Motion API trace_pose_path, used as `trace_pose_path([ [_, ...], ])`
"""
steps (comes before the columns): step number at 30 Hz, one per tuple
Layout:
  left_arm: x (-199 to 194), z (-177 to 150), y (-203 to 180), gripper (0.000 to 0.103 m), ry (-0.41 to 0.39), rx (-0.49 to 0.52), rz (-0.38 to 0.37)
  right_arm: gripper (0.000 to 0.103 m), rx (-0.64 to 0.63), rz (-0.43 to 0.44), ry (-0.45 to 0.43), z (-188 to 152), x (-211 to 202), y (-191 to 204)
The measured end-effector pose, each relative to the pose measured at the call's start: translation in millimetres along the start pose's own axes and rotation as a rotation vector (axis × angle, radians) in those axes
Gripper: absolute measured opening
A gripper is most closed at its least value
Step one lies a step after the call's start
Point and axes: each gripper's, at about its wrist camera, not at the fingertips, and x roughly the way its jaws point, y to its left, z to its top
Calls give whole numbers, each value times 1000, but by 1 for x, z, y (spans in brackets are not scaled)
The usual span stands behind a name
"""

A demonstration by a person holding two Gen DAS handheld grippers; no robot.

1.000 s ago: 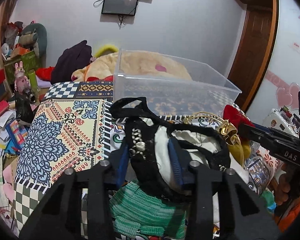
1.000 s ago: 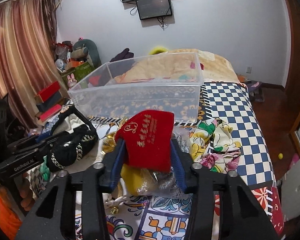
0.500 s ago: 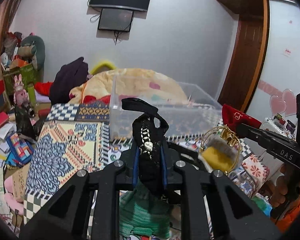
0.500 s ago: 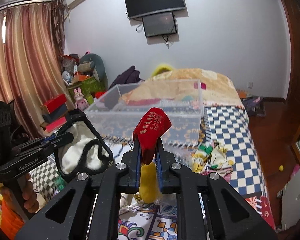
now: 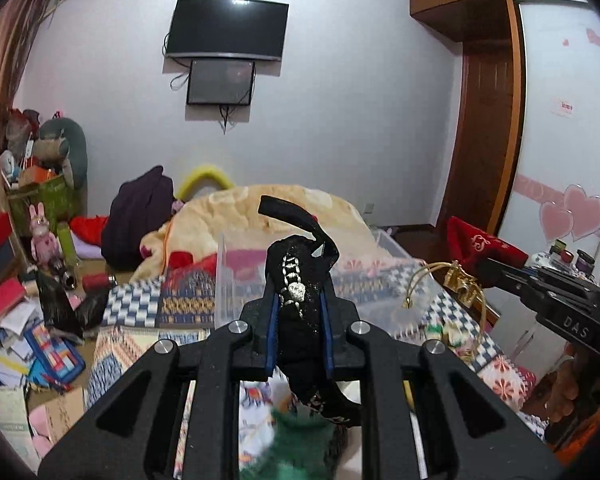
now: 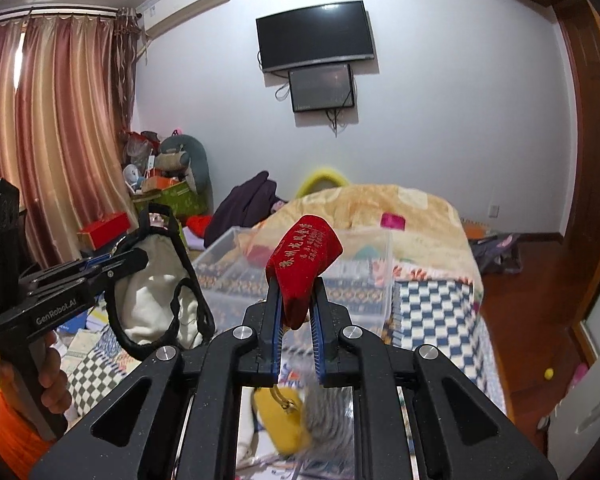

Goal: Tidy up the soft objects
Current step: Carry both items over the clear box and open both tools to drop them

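Both grippers are loaded and up in the air. Left gripper is clamped on a black lacy garment with white lining; right gripper pinches a red velvet pouch with gold lettering. Just beyond them sits the clear plastic storage bin on the patterned bedspread, with a yellow fleece blanket heaped at the far end.

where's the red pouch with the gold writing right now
The red pouch is pinched in the right gripper, held up in the air in front of the clear plastic bin on the bed; in the left wrist view it shows at far right.
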Motion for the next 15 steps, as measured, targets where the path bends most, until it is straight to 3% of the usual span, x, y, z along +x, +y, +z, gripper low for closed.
trace_pose_path([
  [7,22,29,3,17,-15,2,-1,11,-17,-24,-33,20,15,-2],
  [15,64,47,10,17,12,-16,-4,11,-32,-45,0,30,48,-6],
])
